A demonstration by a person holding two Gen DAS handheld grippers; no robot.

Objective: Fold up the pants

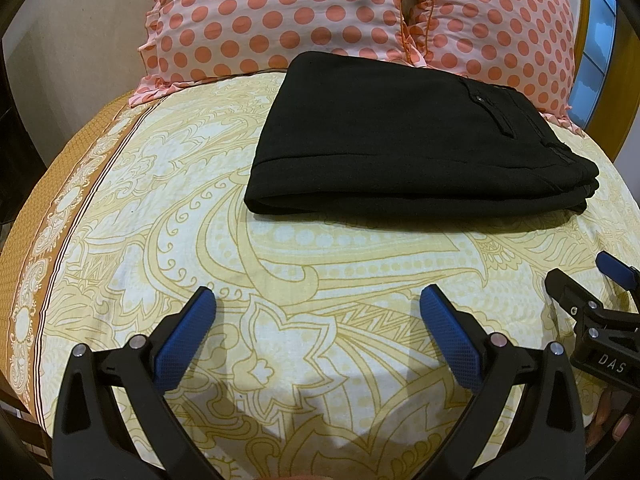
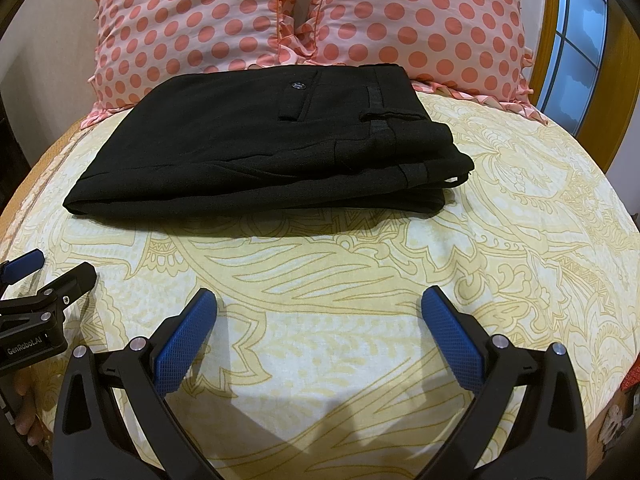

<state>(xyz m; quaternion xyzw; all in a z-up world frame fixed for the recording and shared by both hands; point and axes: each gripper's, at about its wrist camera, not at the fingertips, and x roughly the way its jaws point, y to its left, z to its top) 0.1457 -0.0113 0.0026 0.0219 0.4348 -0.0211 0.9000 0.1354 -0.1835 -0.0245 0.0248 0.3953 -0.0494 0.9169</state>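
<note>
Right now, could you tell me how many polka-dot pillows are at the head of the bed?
2. The left pillow and the right pillow lean side by side behind the folded black pants; their lower edges are hidden.

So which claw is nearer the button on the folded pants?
Right, though only slightly. The right claw sits open on the sheet almost straight below the button; the left claw is open too, with the button up and off to its right.

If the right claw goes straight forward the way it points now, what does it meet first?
Most likely the folded black pants. The right claw is open and empty over the bedsheet, and the near edge of the pants lies ahead of it; the height is hard to judge.
</note>
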